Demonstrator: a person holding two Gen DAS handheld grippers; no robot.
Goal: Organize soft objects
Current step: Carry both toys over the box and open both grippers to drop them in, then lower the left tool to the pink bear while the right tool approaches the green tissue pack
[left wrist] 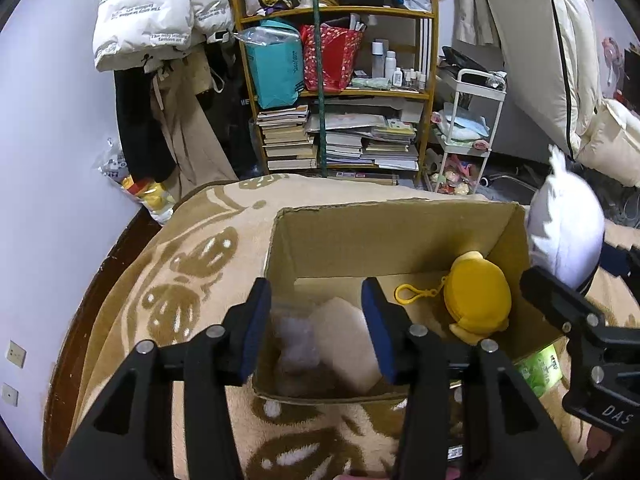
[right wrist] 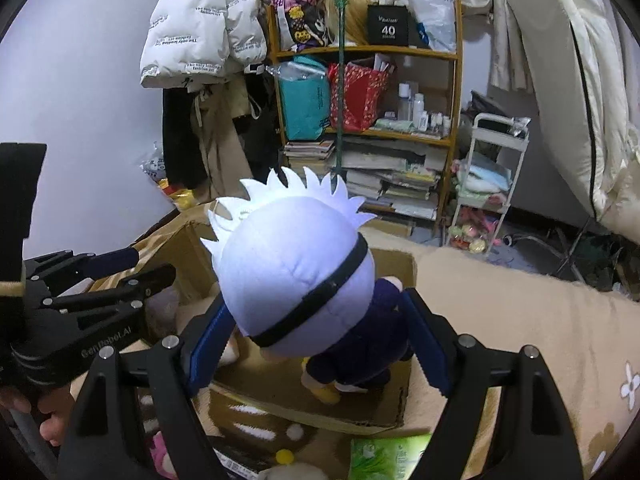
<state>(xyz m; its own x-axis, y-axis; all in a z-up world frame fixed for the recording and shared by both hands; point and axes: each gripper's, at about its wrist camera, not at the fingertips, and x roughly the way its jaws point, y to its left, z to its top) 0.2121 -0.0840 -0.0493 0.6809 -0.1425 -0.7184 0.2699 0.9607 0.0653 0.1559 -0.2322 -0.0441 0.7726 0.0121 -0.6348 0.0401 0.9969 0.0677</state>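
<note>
An open cardboard box (left wrist: 384, 236) sits on a tan patterned blanket (left wrist: 176, 280). Inside lie a yellow plush with a keyring clip (left wrist: 478, 300), a pale pink soft block (left wrist: 348, 344) and a clear plastic bag (left wrist: 296, 340). My left gripper (left wrist: 316, 320) is open and empty just above the box's near edge. My right gripper (right wrist: 320, 332) is shut on a white-haired plush doll (right wrist: 296, 272) in dark blue clothes, held over the box (right wrist: 396, 264). The doll's head (left wrist: 568, 232) also shows at the right of the left wrist view.
A wooden shelf (left wrist: 340, 92) with books, bags and bottles stands behind the bed. A white trolley (left wrist: 472, 128) is to its right. A green packet (right wrist: 384, 458) and small plush toys (right wrist: 160, 456) lie on the blanket in front of the box.
</note>
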